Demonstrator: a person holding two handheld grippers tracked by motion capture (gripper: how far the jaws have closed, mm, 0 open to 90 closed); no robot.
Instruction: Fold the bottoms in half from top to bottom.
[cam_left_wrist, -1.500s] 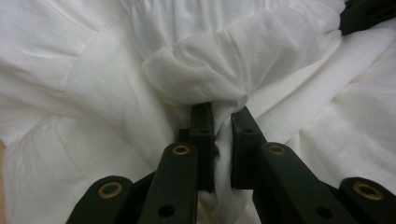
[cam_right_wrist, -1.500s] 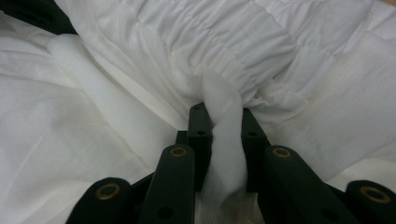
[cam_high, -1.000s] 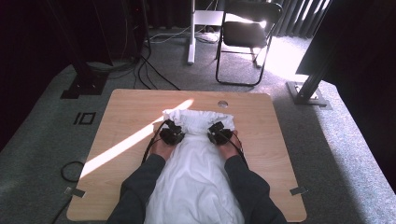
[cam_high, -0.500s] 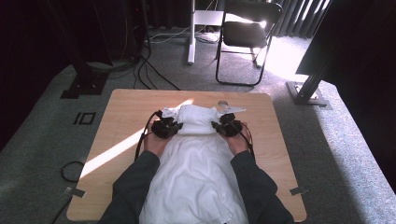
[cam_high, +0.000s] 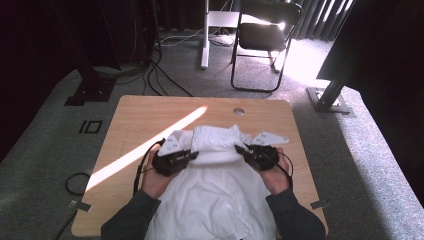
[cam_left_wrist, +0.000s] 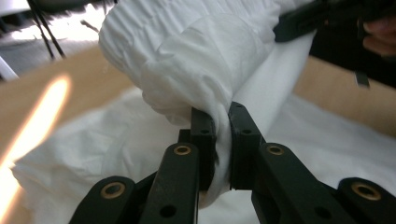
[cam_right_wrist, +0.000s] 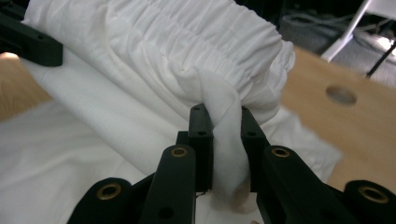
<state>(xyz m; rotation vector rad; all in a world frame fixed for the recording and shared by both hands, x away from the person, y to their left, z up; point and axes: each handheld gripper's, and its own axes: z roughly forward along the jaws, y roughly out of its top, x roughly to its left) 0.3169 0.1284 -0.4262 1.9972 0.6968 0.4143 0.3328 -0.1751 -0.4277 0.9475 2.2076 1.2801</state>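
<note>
Fold step: left gripper and right gripper each pinch the gathered end of the white cotton garment raised over the wooden table; best keep both level, laying the edge squarely.

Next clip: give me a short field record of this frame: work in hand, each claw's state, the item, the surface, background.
work: lifting and folding the gathered end of a white garment
left claw: shut on a pinch of the fabric
right claw: shut on a pinch of the fabric
garment: gathered end raised between the claws, the rest lying on the table toward the person
surface: wooden table with a sunlit stripe
background: black folding chair, cables on grey carpet
</note>
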